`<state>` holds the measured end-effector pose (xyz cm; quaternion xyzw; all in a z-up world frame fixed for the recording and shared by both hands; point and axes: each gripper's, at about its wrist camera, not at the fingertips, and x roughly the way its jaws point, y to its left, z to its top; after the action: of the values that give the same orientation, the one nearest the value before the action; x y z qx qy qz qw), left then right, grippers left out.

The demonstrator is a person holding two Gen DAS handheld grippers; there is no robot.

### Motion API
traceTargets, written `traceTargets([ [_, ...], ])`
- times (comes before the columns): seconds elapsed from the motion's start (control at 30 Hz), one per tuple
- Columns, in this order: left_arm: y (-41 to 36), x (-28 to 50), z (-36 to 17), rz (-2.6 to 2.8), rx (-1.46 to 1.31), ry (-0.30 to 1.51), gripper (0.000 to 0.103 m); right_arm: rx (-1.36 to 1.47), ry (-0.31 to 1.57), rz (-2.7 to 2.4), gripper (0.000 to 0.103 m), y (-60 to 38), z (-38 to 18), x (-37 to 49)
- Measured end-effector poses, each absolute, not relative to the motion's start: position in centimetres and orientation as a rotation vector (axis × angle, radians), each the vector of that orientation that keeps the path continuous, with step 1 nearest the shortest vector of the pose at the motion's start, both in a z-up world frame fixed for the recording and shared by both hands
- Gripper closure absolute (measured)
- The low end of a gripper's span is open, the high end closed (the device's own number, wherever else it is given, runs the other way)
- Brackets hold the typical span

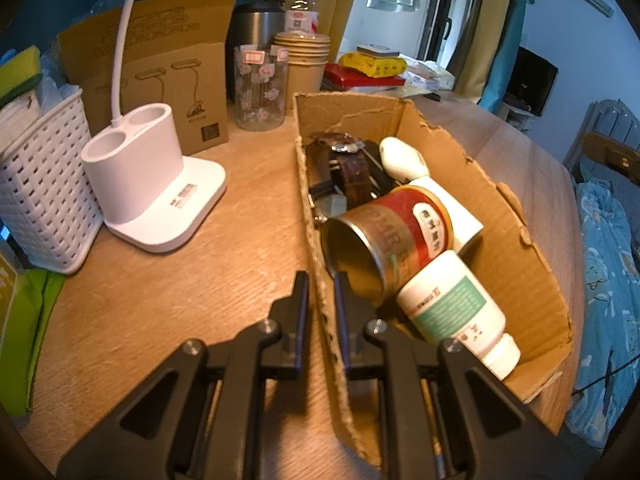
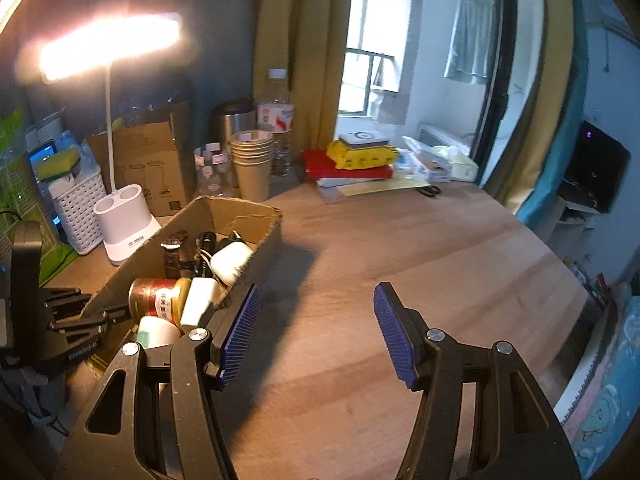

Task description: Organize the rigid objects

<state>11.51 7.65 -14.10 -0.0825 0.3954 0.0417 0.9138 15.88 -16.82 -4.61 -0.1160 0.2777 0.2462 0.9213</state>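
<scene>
A torn cardboard box [image 1: 496,216] lies on the wooden table and holds a red and gold tin can [image 1: 390,236] on its side, a white bottle with a green label [image 1: 452,308], a white box, a white earbud case [image 1: 400,156] and a brown-strapped watch [image 1: 344,148]. My left gripper [image 1: 320,292] is shut on the box's near left wall. The box also shows in the right wrist view [image 2: 244,212] at the left. My right gripper [image 2: 316,328] is open and empty over bare table, to the right of the box.
A white lamp base [image 1: 160,184], a white woven basket [image 1: 44,192], a brown carton [image 1: 160,64], a clear patterned jar [image 1: 260,88], stacked paper cups [image 1: 304,60] and a steel flask stand at the back. Books and packets [image 2: 356,160] lie further back. The table's edge [image 2: 592,320] runs at the right.
</scene>
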Motion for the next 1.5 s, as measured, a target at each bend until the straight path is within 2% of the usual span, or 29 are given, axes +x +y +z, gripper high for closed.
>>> traceTargets([
  [0.1,7.4,11.4,-13.5,0.114,-0.138,0.797,0.087,-0.23,0.56,0.48,0.04,-18.4,-4.0,15.1],
  [0.13,7.4,11.3,-13.3,0.134,-0.123,0.79,0.08,-0.228,0.556,0.471,0.04,-18.8,-3.9,14.8],
  [0.3,7.6,10.8,-11.6,0.173,-0.104,0.745,0.077,-0.211,0.535,0.43,0.04,-21.2,-2.9,13.1],
  [0.37,7.4,10.3,-10.8,0.17,-0.099,0.72,0.072,-0.2,0.525,0.414,0.04,-22.2,-2.5,12.4],
  [0.4,7.2,10.1,-10.4,0.167,-0.094,0.708,0.067,-0.197,0.521,0.408,0.04,-22.5,-2.3,12.1],
  [0.47,6.9,9.4,-9.4,0.139,-0.103,0.672,0.029,-0.183,0.509,0.394,0.04,-23.3,-1.9,11.5],
  [0.5,6.7,9.1,-8.9,0.125,-0.107,0.656,0.022,-0.176,0.503,0.389,0.04,-23.6,-1.7,11.2],
  [0.53,6.4,8.8,-8.4,0.117,-0.104,0.638,0.02,-0.168,0.497,0.383,0.04,-24.0,-1.5,10.9],
  [0.73,3.7,6.7,-4.9,0.066,-0.062,0.564,0.019,-0.106,0.45,0.349,0.04,-25.9,-0.1,8.7],
  [0.8,2.8,6.0,-3.6,0.045,-0.047,0.534,0.016,-0.093,0.432,0.338,0.04,-26.5,0.5,8.0],
  [0.87,1.9,5.2,-1.9,0.027,-0.051,0.493,0.009,-0.081,0.413,0.331,0.04,-27.0,1.1,7.3],
  [1.13,-0.5,3.0,3.5,-0.004,-0.057,0.357,0.008,-0.068,0.356,0.311,0.04,-28.4,3.0,5.3],
  [1.4,-1.2,1.5,6.7,-0.051,-0.072,0.263,0.008,-0.042,0.29,0.3,0.039,-29.1,4.3,3.7],
  [1.5,-1.1,0.8,7.4,-0.057,-0.076,0.208,0.001,-0.026,0.277,0.278,0.039,-29.2,4.6,3.3],
])
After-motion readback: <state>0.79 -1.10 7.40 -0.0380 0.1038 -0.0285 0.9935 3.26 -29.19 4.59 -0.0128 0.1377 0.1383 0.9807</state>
